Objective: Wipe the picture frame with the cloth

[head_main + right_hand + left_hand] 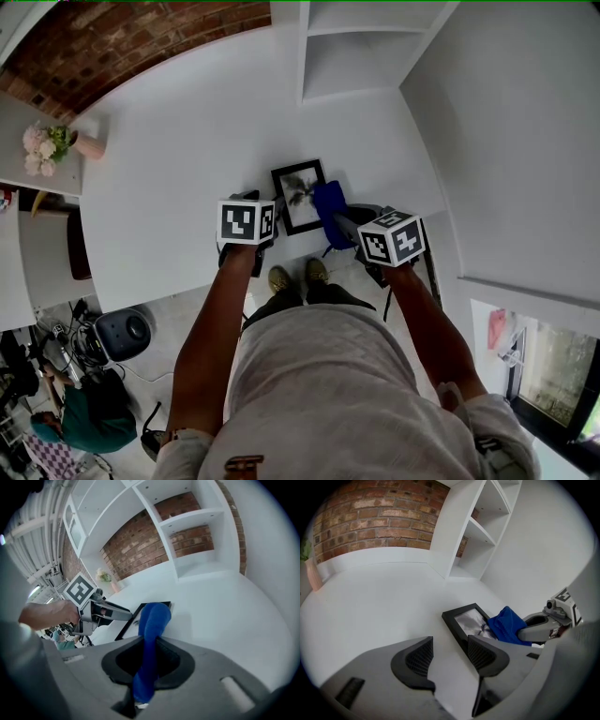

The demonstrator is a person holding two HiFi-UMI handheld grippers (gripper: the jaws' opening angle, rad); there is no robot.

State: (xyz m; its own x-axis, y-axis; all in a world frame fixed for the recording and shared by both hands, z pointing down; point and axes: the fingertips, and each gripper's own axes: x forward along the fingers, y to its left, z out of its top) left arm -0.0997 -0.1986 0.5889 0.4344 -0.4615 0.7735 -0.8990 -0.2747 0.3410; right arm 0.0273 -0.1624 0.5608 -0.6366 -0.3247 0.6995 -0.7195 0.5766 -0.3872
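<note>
Cloth (152,620) sits clamped between my right fingers (174,662), against the picture frame (298,195). My left fingers (417,660) stand apart, empty.

Flat black picture frame (298,197), bunched blue cloth (329,208)

Left gripper (447,657): grey moulded shell, black pads (417,660) with fine grid texture. Behind the claw, a white marker cube (246,223) with black squares.
Right gripper (147,660): same grey shell, oblong slot (233,686) right of the claw, matching right cube (392,238) behind.
Wearer: pale quilted short-sleeved top (309,375), dark trousers (300,298), olive shoes (279,278).
</note>
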